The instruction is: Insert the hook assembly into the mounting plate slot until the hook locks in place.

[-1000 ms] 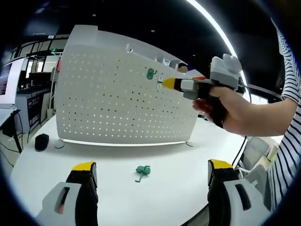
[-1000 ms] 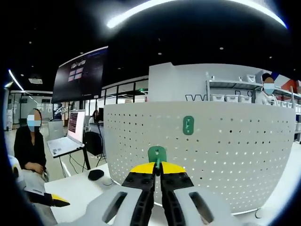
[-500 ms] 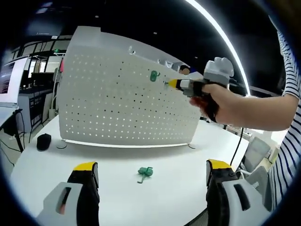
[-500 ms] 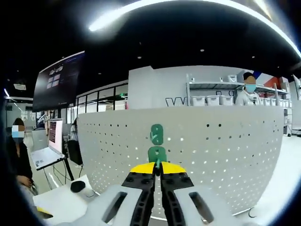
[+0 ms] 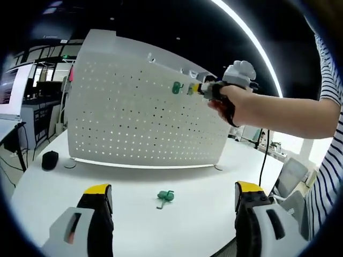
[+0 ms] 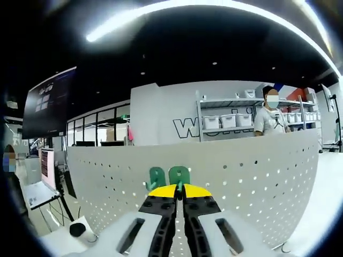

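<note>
White bench, perforated mounting plate [image 5: 139, 107] standing on it. Your right gripper [image 6: 179, 188], jaws pinched on a green hook [image 6: 179, 175], is near the plate's top edge, beside a mounted hook [image 6: 157, 178]. Keep it square, push till it seats. Left gripper [image 5: 174, 201] jaws spread, empty; spare hook [image 5: 164, 196] near bench front edge.

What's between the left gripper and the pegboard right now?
In the left gripper view, bare white table runs from the open left gripper to the pegboard, with only a spare green hook lying on it.
</note>
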`<state>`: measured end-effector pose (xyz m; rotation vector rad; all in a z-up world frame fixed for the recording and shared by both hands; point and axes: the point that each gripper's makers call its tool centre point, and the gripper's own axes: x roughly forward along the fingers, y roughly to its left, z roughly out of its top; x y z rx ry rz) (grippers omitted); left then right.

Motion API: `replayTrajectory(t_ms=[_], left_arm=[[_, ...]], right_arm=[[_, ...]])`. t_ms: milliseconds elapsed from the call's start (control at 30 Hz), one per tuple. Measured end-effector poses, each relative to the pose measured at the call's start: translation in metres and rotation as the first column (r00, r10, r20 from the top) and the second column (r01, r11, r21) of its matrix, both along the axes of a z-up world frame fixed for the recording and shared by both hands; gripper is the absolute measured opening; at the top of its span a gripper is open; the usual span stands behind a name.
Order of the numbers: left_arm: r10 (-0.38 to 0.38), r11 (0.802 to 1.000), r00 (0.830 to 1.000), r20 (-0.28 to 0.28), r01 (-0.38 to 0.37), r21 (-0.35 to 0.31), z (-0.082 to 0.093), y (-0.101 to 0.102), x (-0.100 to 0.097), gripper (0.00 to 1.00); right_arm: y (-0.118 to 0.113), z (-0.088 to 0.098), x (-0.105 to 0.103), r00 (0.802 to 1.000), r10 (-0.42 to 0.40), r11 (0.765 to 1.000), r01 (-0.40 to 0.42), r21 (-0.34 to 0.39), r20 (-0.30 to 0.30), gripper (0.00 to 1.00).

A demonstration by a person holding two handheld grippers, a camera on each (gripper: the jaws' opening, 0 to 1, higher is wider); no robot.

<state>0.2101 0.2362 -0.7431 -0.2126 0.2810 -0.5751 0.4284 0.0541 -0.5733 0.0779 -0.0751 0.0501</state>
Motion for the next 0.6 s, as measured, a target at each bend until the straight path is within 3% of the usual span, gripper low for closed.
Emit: replayTrajectory(t_ms=[600], left_arm=[[-0.013, 1.000, 1.000, -0.004, 0.013, 0.013, -0.002, -0.002, 0.000, 0.95]], right_arm=[[-0.010, 0.003, 0.012, 0.998, -0.059, 0.998, 0.059, 0.008, 0.001, 0.00]])
